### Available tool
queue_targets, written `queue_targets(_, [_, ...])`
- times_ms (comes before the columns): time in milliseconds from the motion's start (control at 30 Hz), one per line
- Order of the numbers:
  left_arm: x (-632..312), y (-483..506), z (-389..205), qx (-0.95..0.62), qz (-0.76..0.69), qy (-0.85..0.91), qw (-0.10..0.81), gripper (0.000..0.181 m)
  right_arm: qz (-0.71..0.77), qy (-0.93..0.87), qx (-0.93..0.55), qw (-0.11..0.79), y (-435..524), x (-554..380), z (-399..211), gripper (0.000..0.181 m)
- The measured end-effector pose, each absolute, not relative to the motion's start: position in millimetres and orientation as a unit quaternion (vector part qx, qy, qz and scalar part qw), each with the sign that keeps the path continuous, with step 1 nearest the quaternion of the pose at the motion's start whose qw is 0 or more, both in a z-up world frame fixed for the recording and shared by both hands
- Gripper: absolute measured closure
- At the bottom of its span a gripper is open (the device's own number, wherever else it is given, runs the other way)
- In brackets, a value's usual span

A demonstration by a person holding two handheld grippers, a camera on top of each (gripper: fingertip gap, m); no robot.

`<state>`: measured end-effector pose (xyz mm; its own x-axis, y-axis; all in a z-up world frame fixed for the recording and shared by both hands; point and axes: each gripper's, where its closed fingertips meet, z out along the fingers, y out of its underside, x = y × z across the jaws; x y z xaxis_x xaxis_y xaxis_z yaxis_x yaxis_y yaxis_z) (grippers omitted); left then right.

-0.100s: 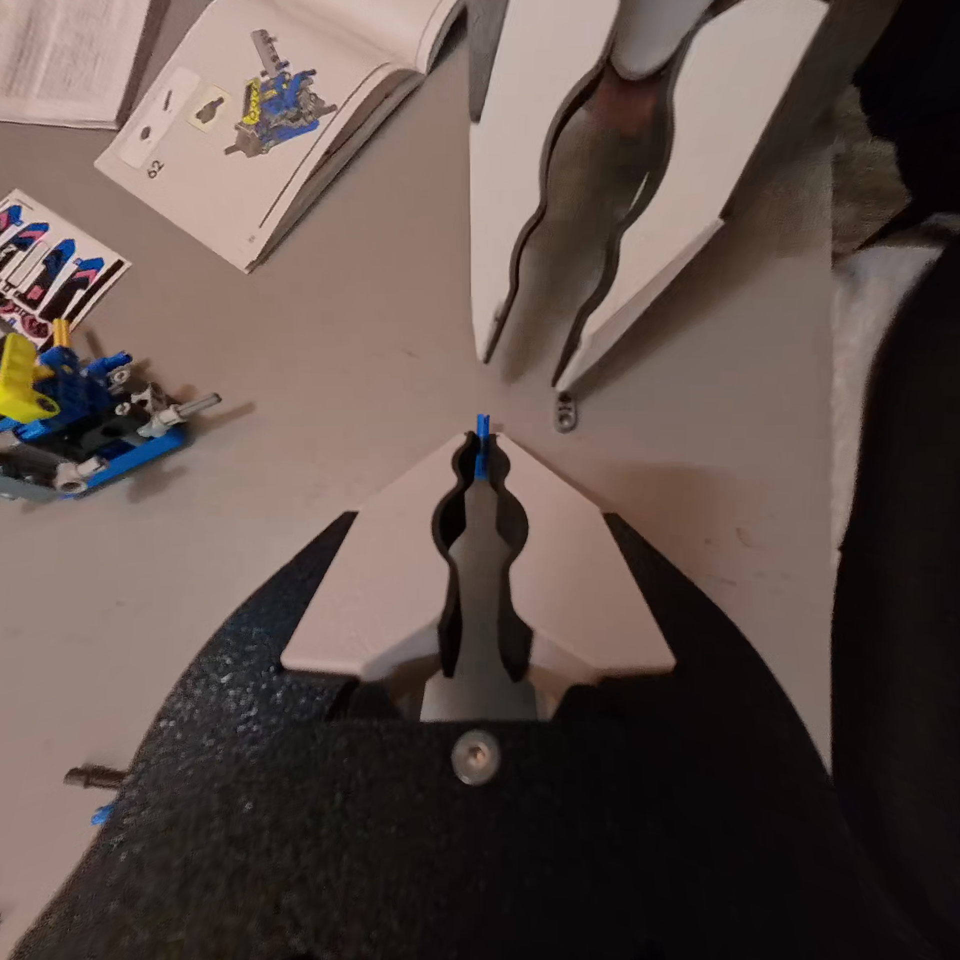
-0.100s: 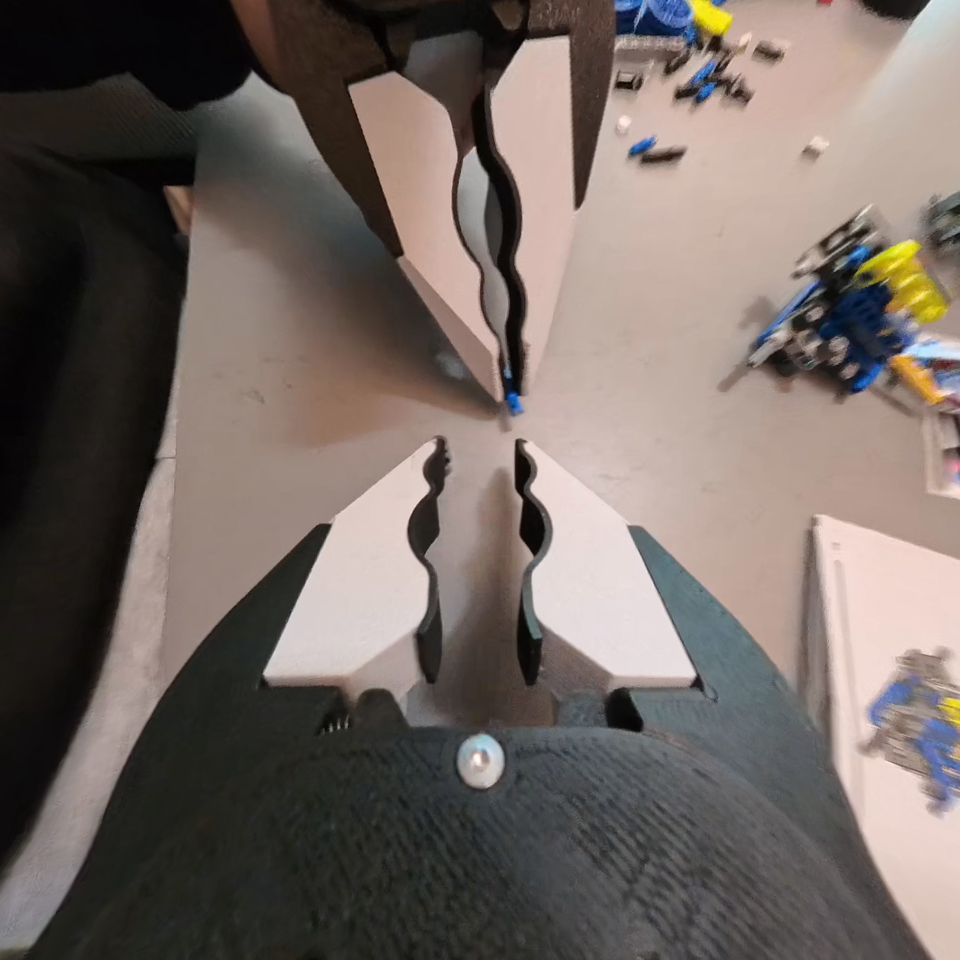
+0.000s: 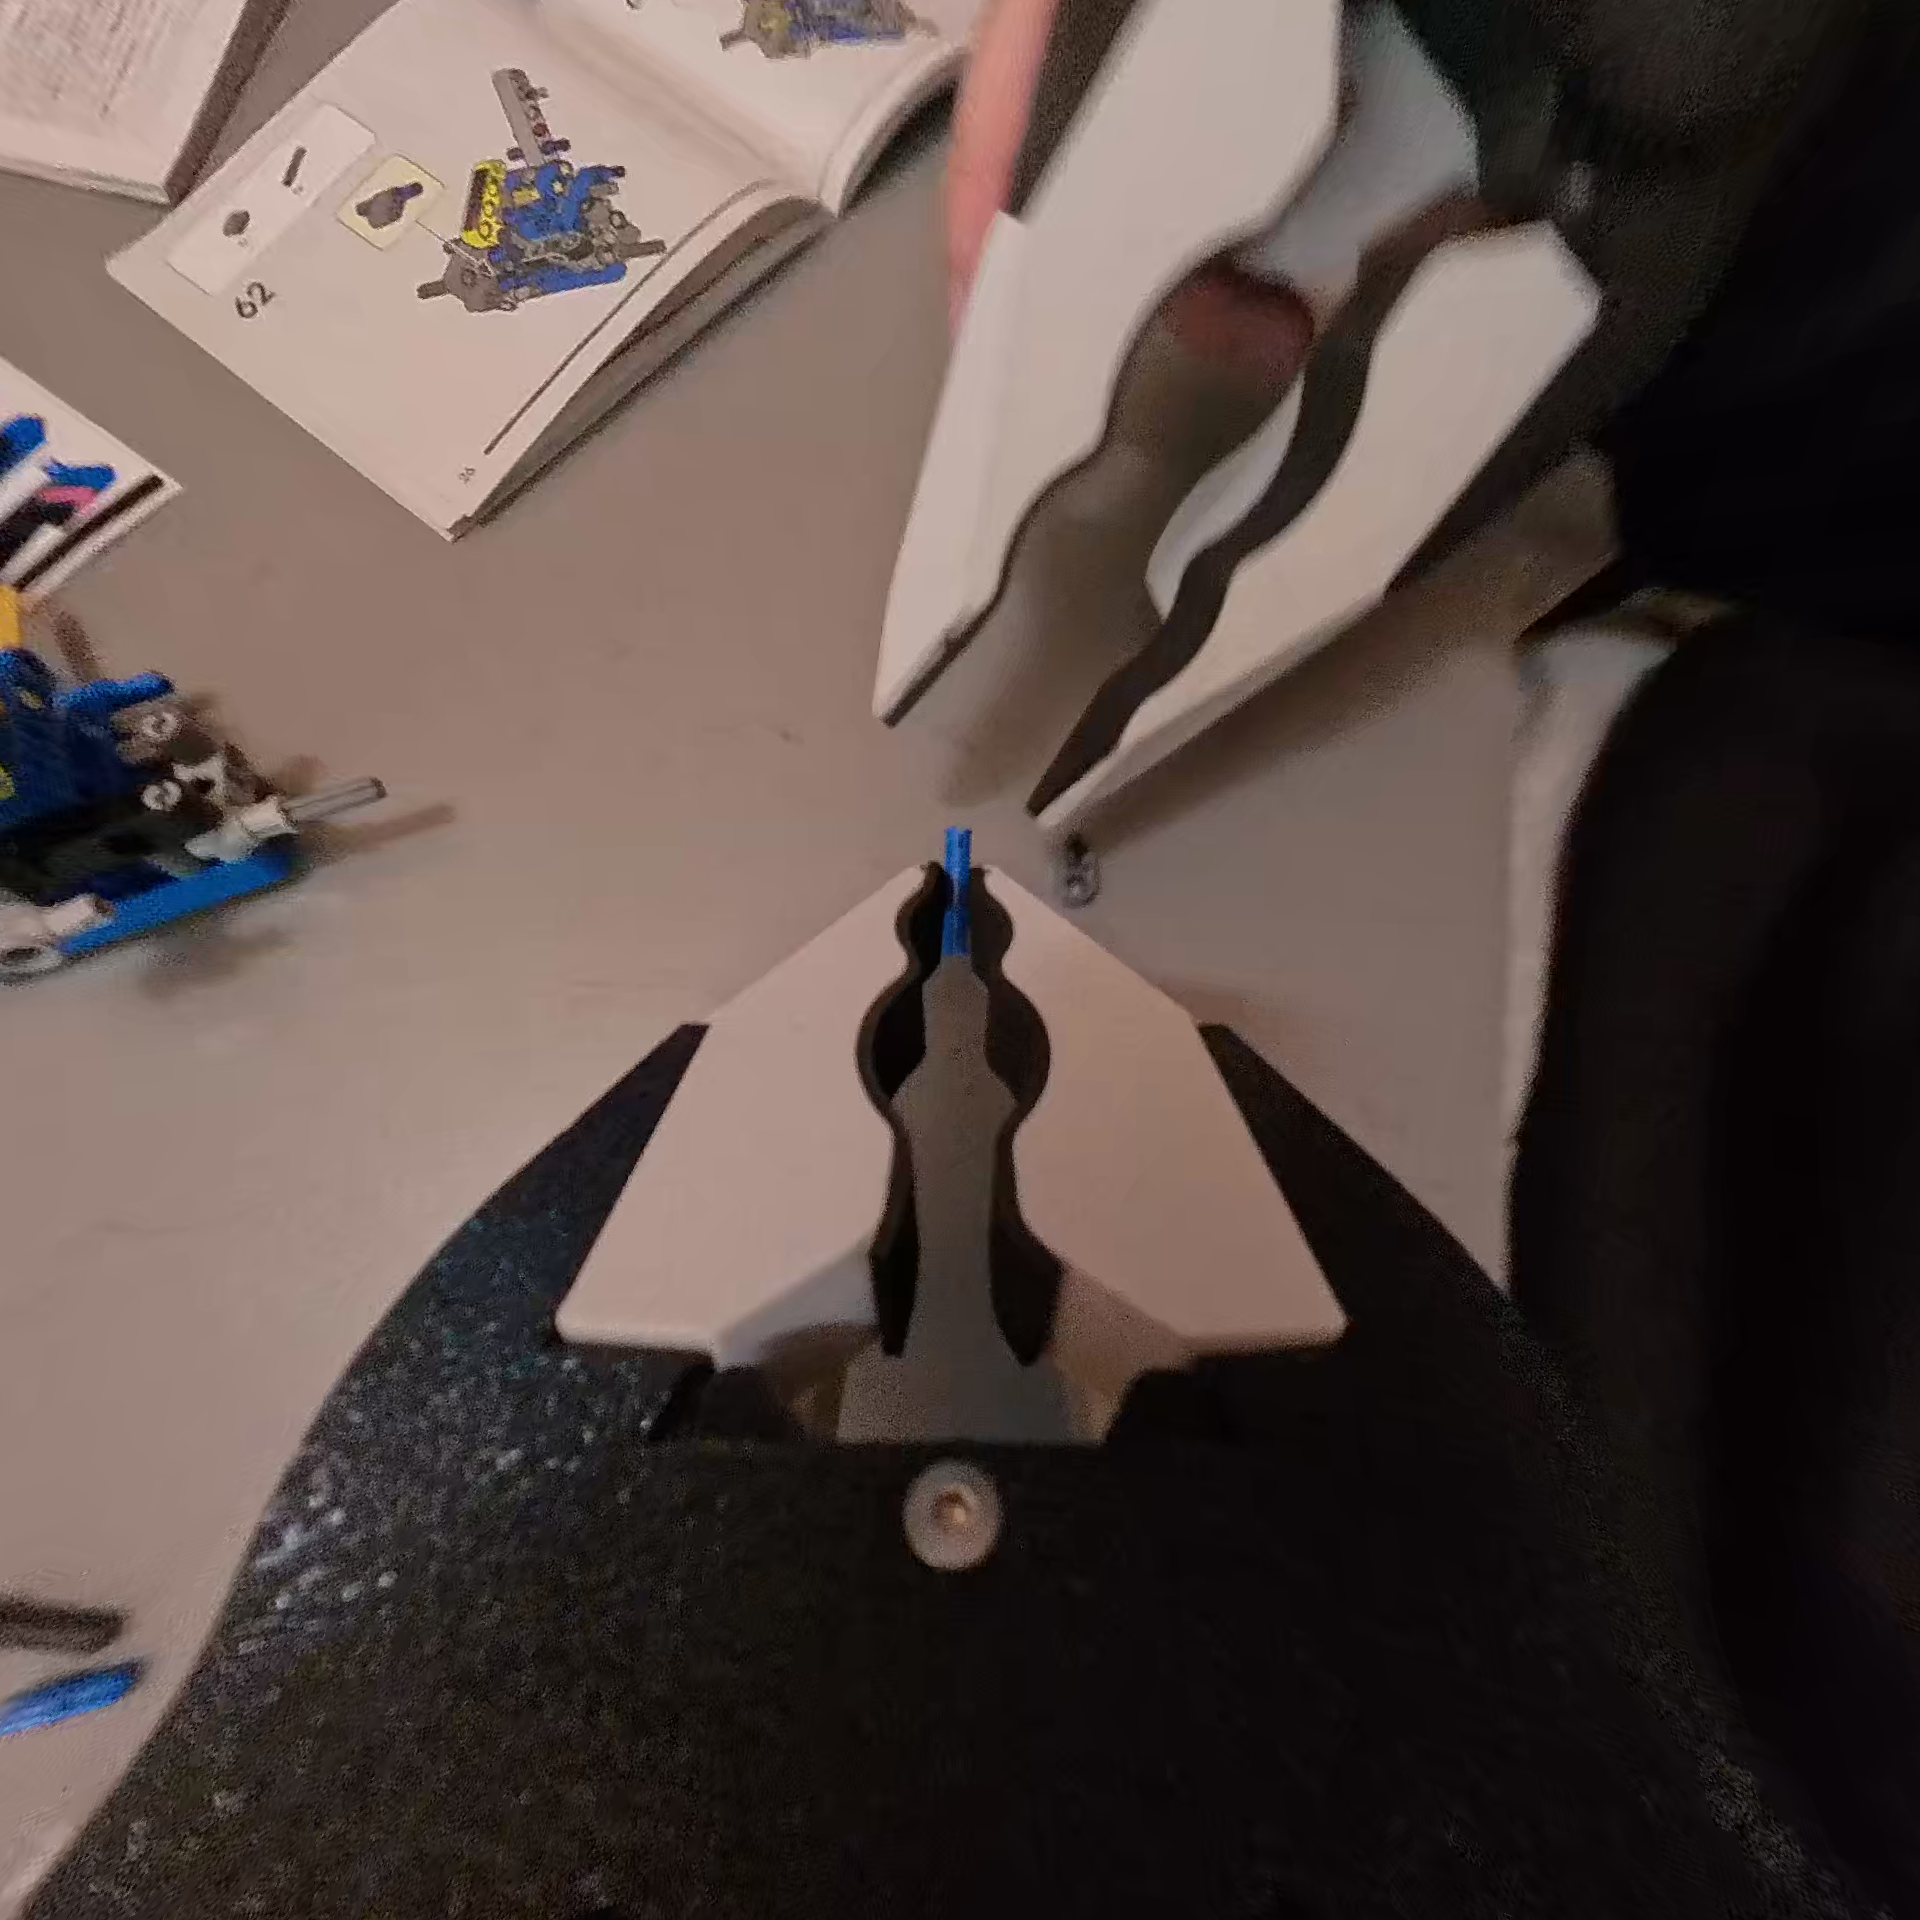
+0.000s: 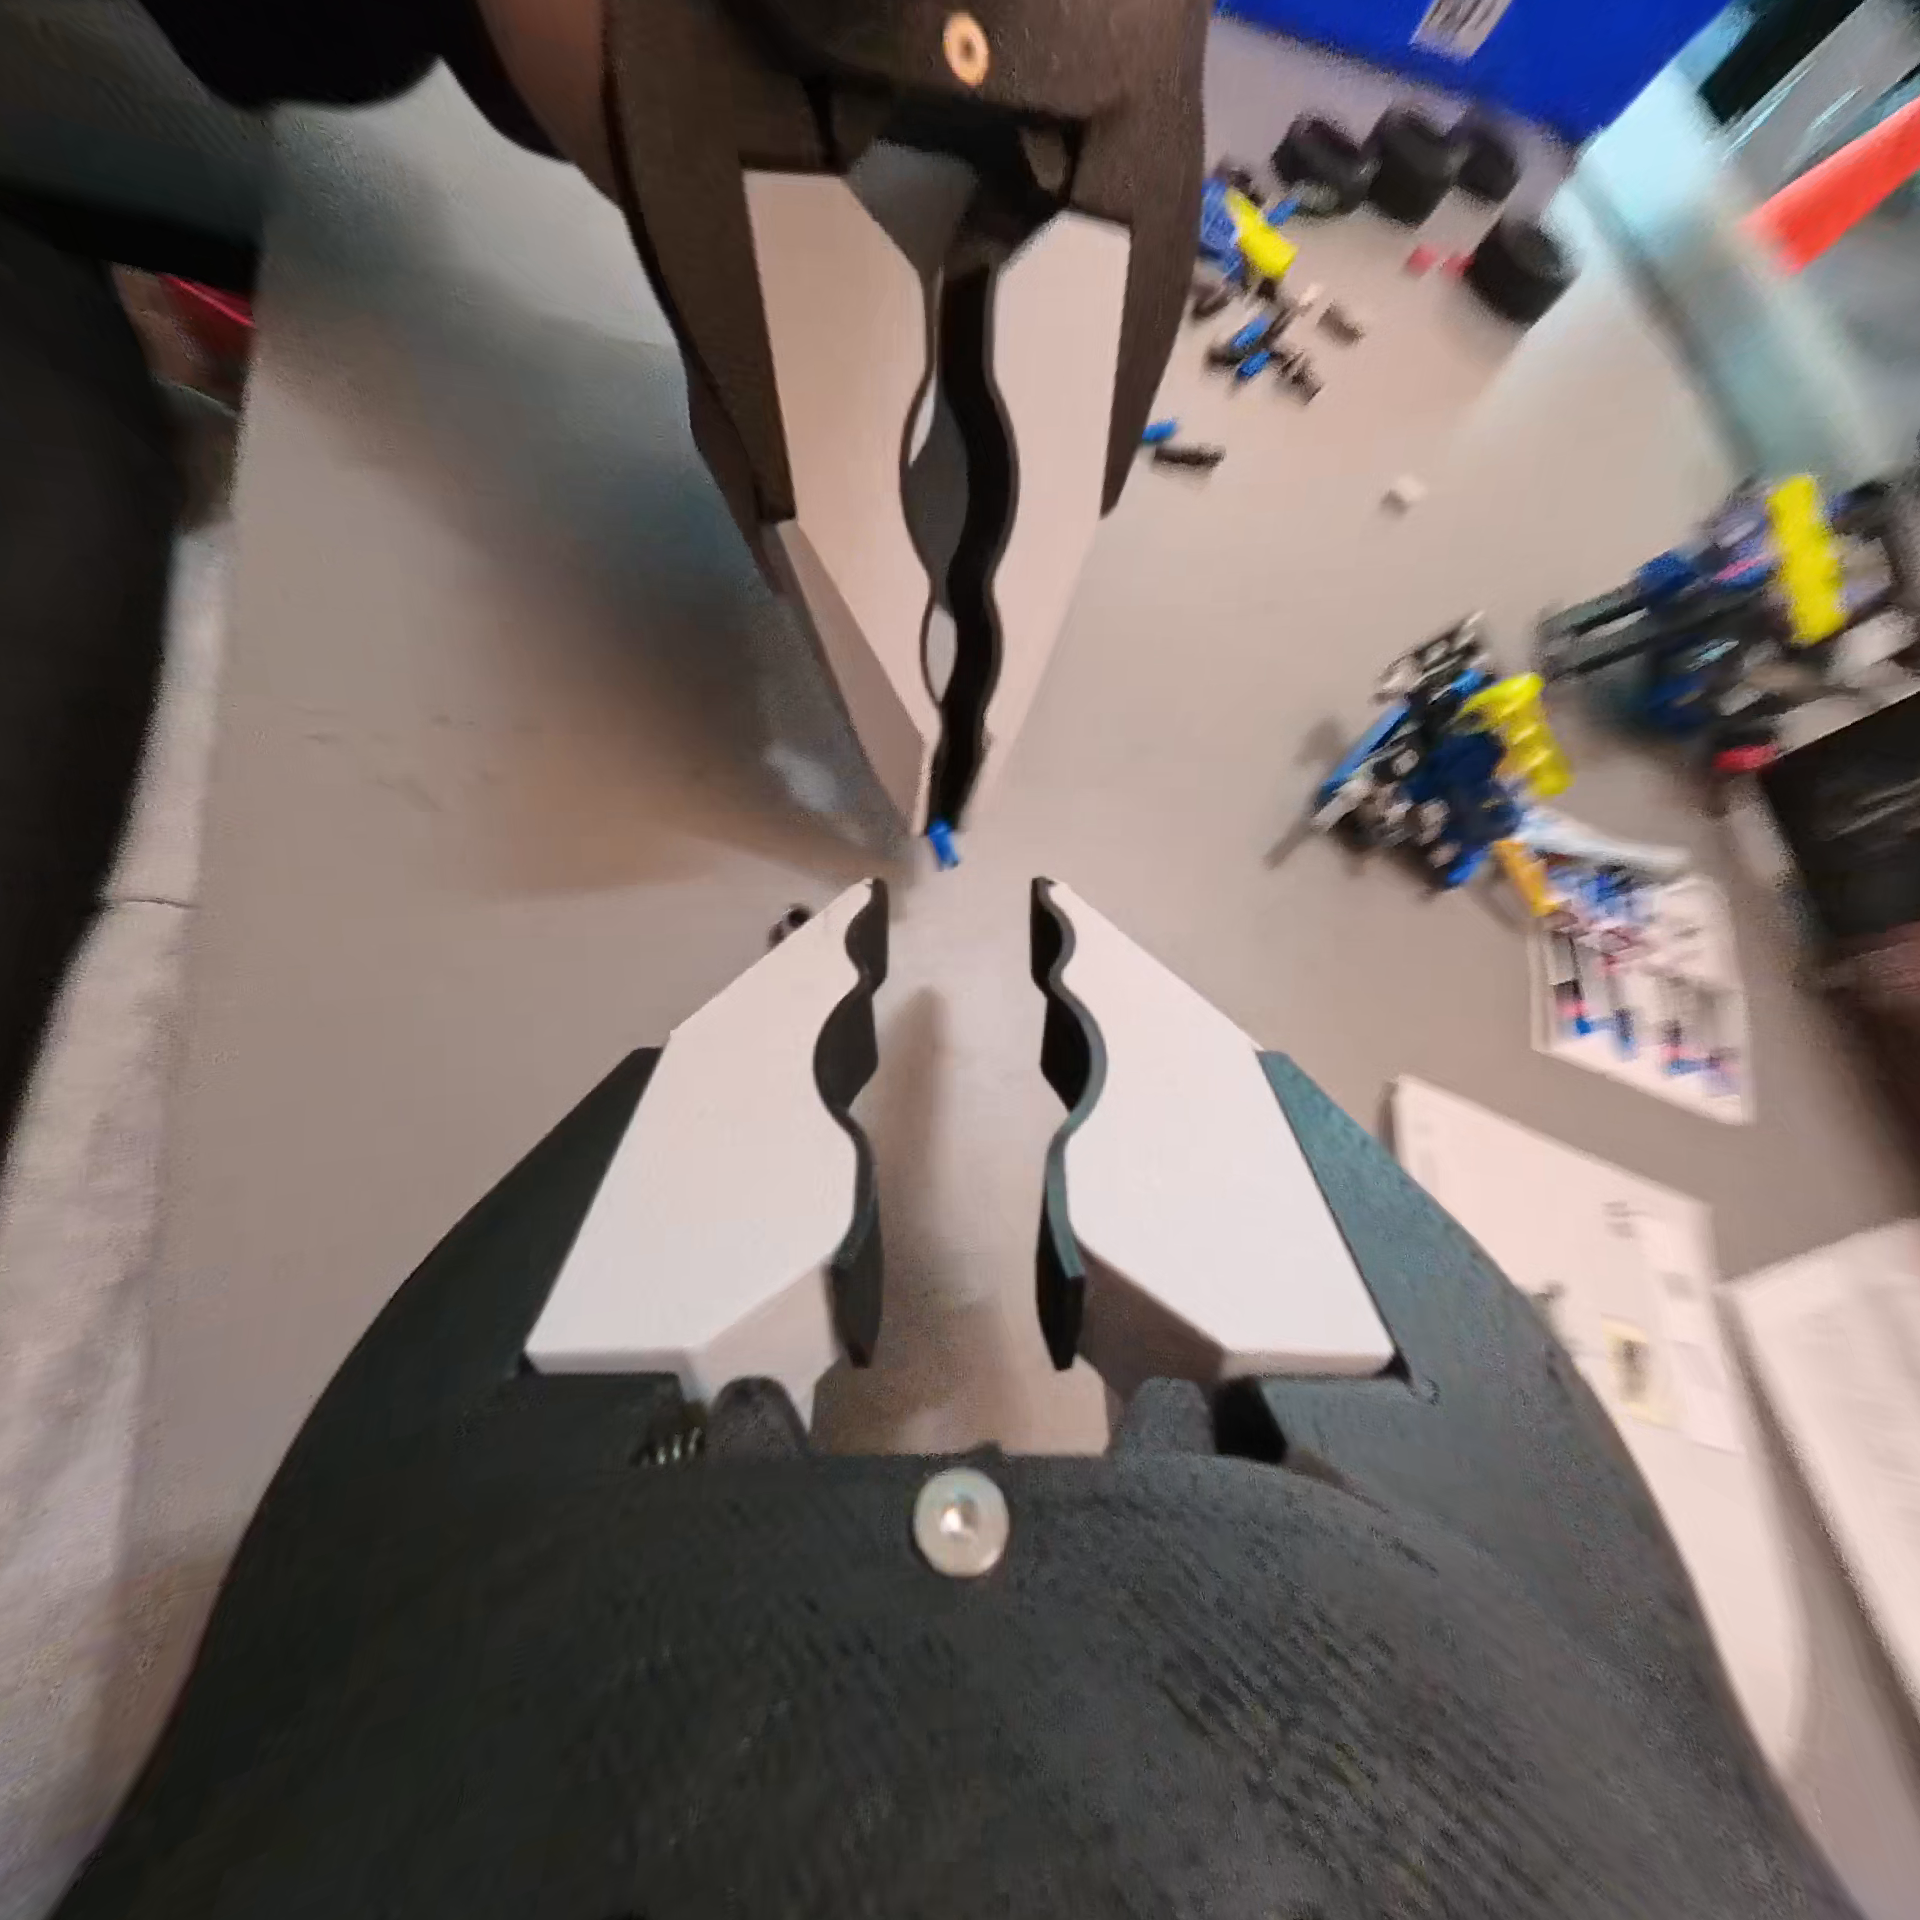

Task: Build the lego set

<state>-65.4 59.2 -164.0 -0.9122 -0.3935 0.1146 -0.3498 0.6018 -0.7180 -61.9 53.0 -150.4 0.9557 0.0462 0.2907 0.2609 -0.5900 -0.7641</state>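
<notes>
Lego pieces lie spread over a grey bench (image 3: 540, 727), with a thin blue plastic pin (image 3: 957, 883) pinched at the very tips of the left gripper (image 3: 958, 878), whose white wedge-shaped fingers with black wavy inner edges are pressed almost together around it. The pin's end sticks out just past the fingertips and points toward the right gripper (image 3: 961, 764), which faces it tip to tip, close but not touching.

From the right wrist view, the right gripper (image 4: 956, 899) stands with its jaws parted to a moderate gap and nothing between them, while the left gripper (image 4: 940, 831) comes down from above with the blue pin (image 4: 942, 844) showing at its tips.

A small grey metal-coloured link piece (image 3: 1078, 875) lies flat on the bench just beside the right gripper's nearer fingertip.

A partly built blue, black and yellow lego vehicle (image 3: 114, 831) sits well apart at the left edge of the left wrist view; the same model (image 4: 1444, 769) appears blurred in the right wrist view. An open white instruction booklet (image 3: 499, 260) lies beyond it, a coloured sticker sheet (image 3: 62, 509) rests near the model, and loose blue and black small parts (image 4: 1262, 348) are scattered farther along the bench.
</notes>
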Motion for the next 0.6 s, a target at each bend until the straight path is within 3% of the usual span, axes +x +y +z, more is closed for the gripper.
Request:
queue_targets(100, [-70, 50, -149, -0.258, -0.448, 0.854, -0.056, 0.18, -0.212, -0.136, -0.866, 0.433, 59, -59, -145, 0.156])
queue_targets(267, [-72, 48, -140, -0.302, -0.475, 0.819, -0.109, 0.18, -0.278, -0.185, -0.852, 0.404, 63, -61, -148, 0.171])
queue_targets(400, [-66, 51, -130, -0.282, -0.507, 0.812, -0.066, 0.177, -0.317, -0.186, -0.84, 0.4, 63, -58, -142, 0.176])
queue_targets(533, [-68, 50, -120, -0.231, -0.532, 0.815, -0.012, 0.169, -0.285, -0.119, -0.83, 0.464, 64, -56, -127, 0.179])
queue_targets(600, [-66, 50, -117, -0.233, -0.534, 0.812, -0.002, 0.176, -0.289, -0.105, -0.823, 0.477, 65, -55, -122, 0.179])
